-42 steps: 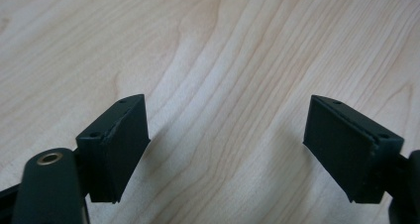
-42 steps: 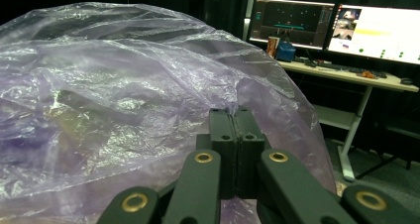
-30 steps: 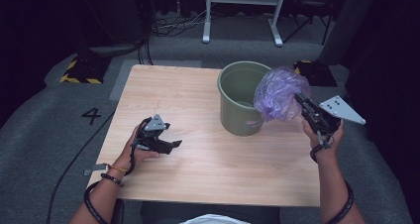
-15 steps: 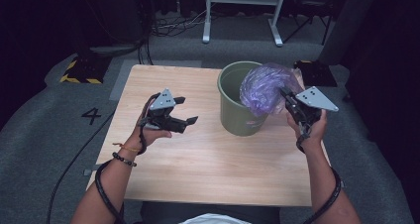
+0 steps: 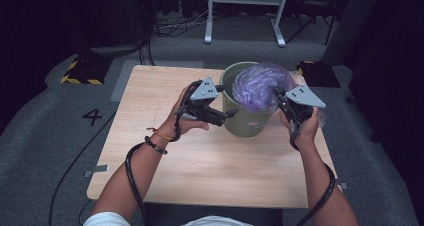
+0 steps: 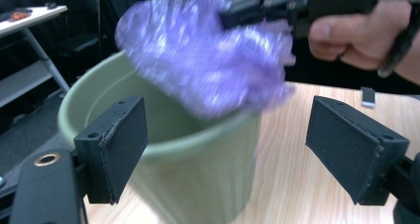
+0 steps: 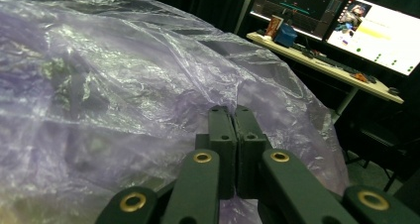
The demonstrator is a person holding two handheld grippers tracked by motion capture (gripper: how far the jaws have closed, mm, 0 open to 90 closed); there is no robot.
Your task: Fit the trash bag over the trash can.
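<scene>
A crumpled purple plastic bag point(image 5: 257, 86) hangs over the mouth of a green bin point(image 5: 245, 123) that stands at the back right of the wooden table point(image 5: 200, 171). My right gripper point(image 5: 276, 92) is shut on the bag's right side, its jaws point(image 7: 230, 116) pressed together on the film point(image 7: 124, 85). My left gripper point(image 5: 226, 101) is raised just left of the bin, open and empty. Between its wide jaws point(image 6: 237, 144) I see the bin point(image 6: 198, 169) and the bag point(image 6: 208, 65) above it, with the right gripper point(image 6: 237, 11) at the top.
A white metal stand point(image 5: 245, 16) and cables lie on the floor behind the table. A yellow-black striped block point(image 5: 80, 71) sits at the back left, a floor mark "4" point(image 5: 93, 117) to the left. A desk with monitors point(image 7: 346, 16) stands beyond the bag.
My left gripper has risen and moved right, up to the bin. My right gripper has carried the bag leftward, over the bin's mouth.
</scene>
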